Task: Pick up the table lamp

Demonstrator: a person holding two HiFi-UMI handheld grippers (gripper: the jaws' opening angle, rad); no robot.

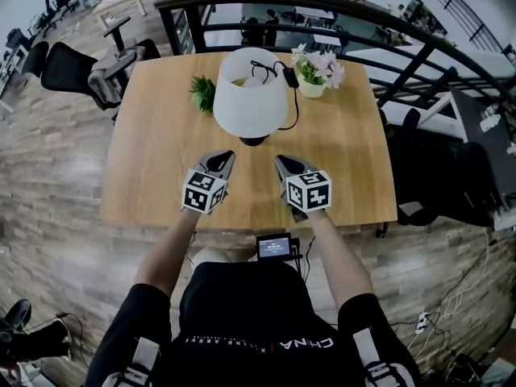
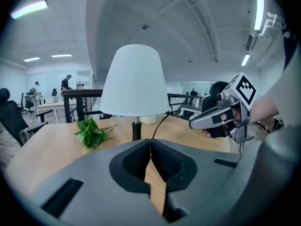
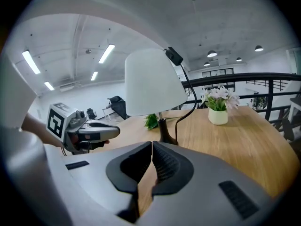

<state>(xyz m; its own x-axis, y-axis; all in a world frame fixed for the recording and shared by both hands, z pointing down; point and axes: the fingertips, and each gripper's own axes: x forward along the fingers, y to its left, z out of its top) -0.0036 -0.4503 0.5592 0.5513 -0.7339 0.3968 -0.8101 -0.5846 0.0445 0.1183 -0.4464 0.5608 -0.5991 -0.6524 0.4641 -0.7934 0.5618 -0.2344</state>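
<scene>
The table lamp [image 1: 251,91] stands upright toward the far middle of the table [image 1: 161,168], between a green sprig [image 1: 202,93] and a flower pot [image 1: 314,72]. The left gripper [image 1: 221,160] and right gripper [image 1: 284,164] hang short of it, flanking its base. Both pairs of jaws are closed on nothing, probably lining up a two-sided lift.
</scene>
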